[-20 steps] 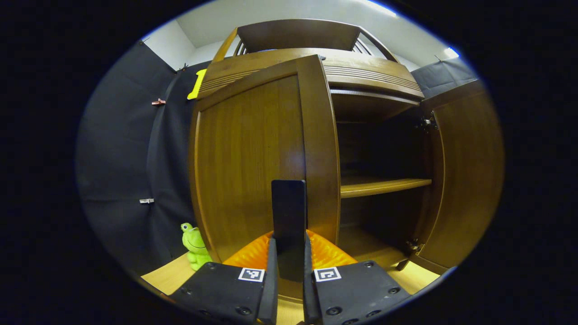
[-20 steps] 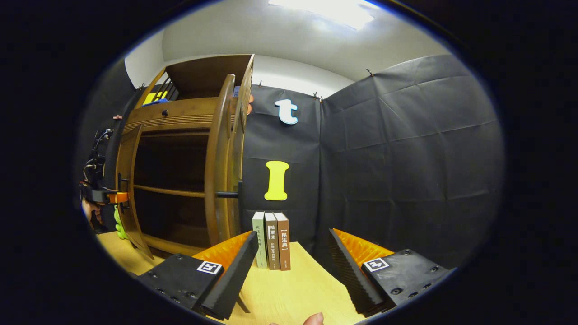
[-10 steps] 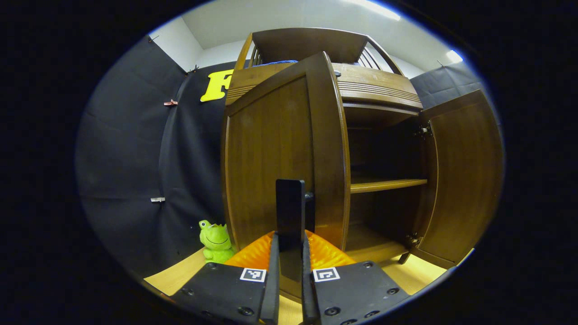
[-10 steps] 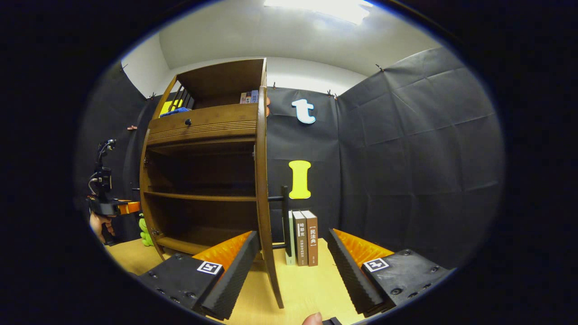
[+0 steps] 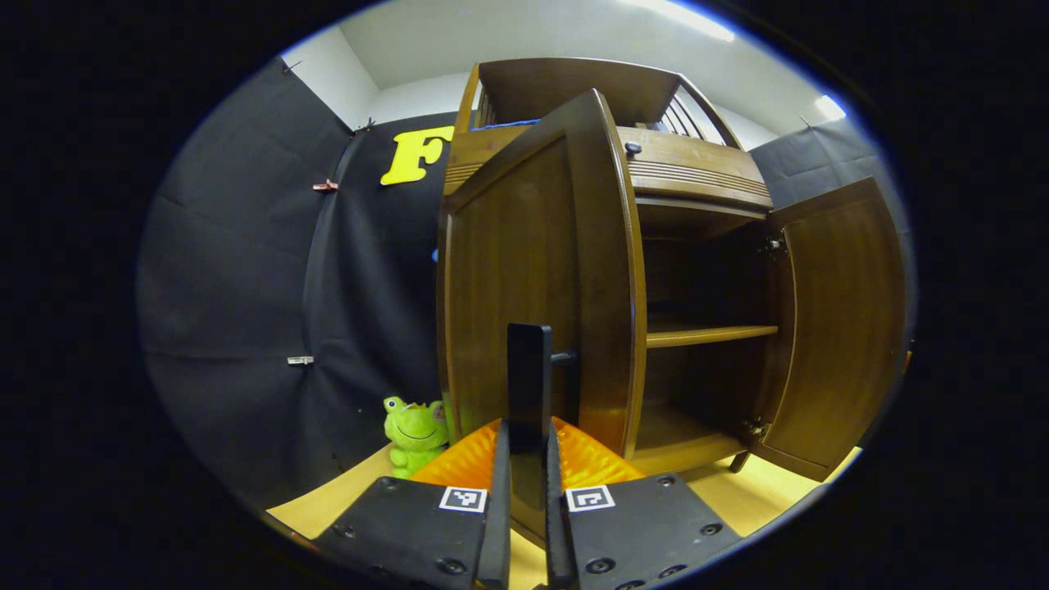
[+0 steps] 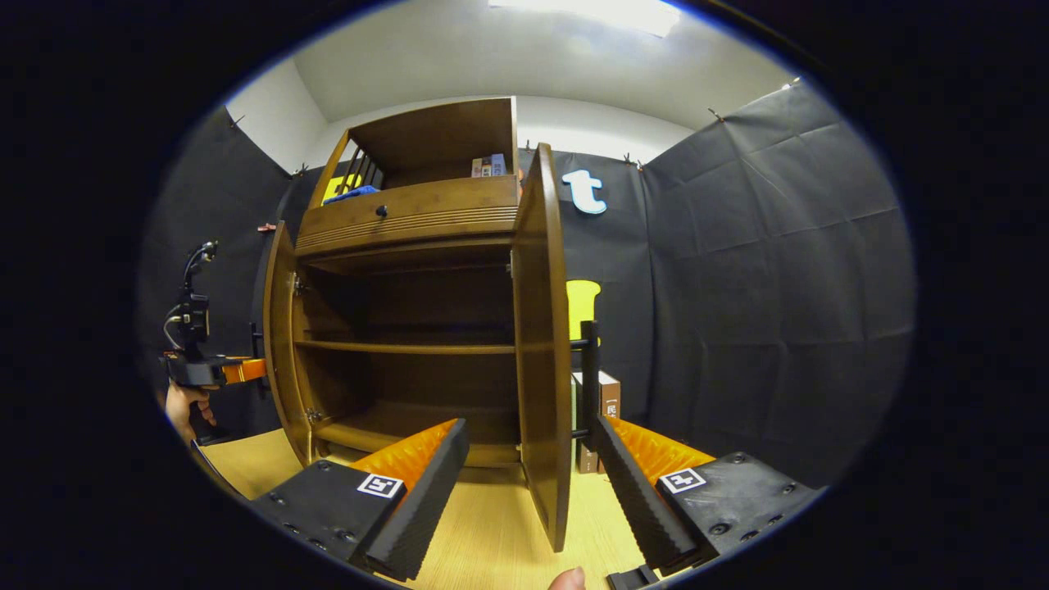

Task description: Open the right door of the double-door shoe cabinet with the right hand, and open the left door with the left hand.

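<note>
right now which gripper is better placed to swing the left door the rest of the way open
Left. The left gripper is shut on the left door's handle; the right gripper hangs open by the right door.

Light yellow wooden tabletop (image 6: 492, 533): carries a dark brown wooden double-door shoe cabinet (image 6: 410, 221), a bright green frog figurine (image 5: 414, 430) beside its left door, and upright books (image 6: 606, 401) beside its right door.

Green frog toy (image 5: 414, 434) on the wooden tabletop (image 6: 492, 541); books (image 6: 606, 410) upright by the wall — partly hidden.
</note>
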{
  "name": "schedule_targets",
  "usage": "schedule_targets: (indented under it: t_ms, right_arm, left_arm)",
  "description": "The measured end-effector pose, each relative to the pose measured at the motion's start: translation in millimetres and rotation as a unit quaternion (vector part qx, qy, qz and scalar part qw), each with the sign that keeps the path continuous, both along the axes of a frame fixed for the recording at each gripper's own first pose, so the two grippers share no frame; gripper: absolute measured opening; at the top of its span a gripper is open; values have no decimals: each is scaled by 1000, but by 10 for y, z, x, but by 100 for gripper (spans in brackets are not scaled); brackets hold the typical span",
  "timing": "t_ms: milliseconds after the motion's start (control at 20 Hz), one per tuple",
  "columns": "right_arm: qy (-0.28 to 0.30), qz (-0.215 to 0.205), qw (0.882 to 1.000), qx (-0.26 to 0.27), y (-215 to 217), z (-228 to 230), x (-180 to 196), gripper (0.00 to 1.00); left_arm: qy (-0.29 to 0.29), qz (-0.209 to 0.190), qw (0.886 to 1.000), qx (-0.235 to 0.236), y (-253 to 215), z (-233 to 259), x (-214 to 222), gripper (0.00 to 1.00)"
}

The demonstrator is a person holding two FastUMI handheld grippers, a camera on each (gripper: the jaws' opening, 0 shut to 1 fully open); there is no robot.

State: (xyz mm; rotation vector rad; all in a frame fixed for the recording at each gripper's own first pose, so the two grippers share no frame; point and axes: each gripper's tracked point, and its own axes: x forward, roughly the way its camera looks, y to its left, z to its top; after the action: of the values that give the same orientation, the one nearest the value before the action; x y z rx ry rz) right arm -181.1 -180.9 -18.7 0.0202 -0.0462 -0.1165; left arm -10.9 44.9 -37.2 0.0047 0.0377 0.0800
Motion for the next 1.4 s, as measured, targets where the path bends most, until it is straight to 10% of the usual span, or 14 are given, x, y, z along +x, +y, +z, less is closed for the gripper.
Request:
schedule_targets:
  t_ms: [1400]
  right_arm:
    - [22, 52, 998, -24, 671, -216, 231, 98]
  left_arm:
    - [13, 17, 1000, -14, 1367, -57, -531, 8]
